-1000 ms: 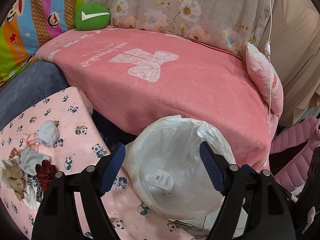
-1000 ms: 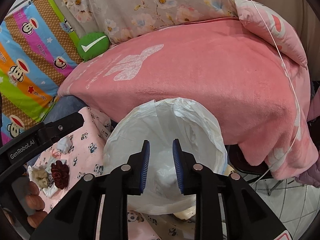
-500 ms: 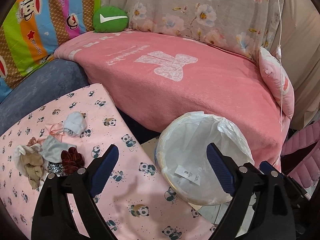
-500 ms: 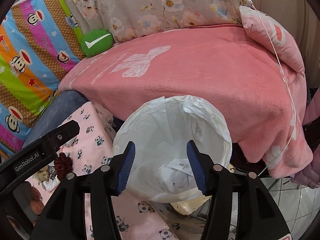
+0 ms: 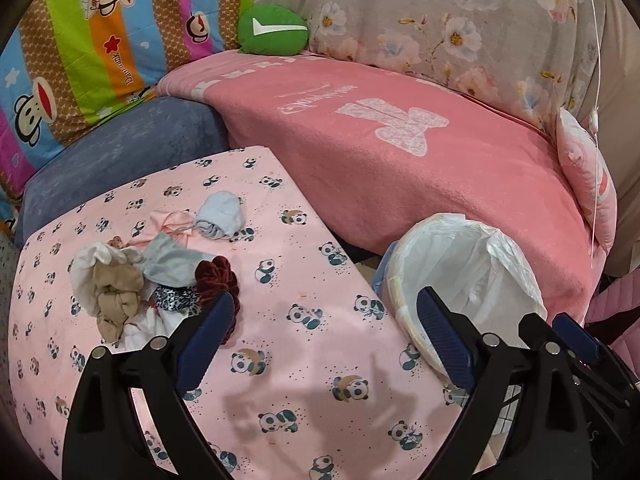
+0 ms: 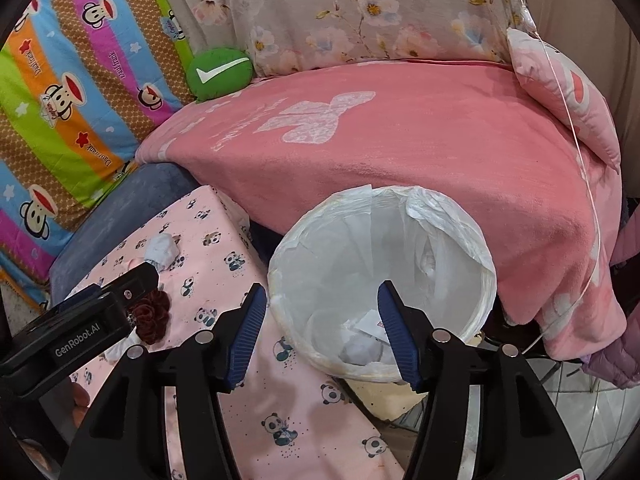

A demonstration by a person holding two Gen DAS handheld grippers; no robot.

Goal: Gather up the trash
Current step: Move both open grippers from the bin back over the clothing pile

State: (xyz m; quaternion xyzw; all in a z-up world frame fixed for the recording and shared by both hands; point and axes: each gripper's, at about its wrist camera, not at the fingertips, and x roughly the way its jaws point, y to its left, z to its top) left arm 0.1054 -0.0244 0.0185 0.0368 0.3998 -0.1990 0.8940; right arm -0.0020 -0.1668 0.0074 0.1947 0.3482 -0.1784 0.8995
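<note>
On the pink panda-print cloth (image 5: 304, 364) beside the lined bin (image 6: 380, 280) lies a pile of soft, light rags (image 5: 152, 276), best pinched at a raised fold, while the left gripper (image 5: 320, 340) and right gripper (image 6: 320, 332) are opening, both empty.
</note>
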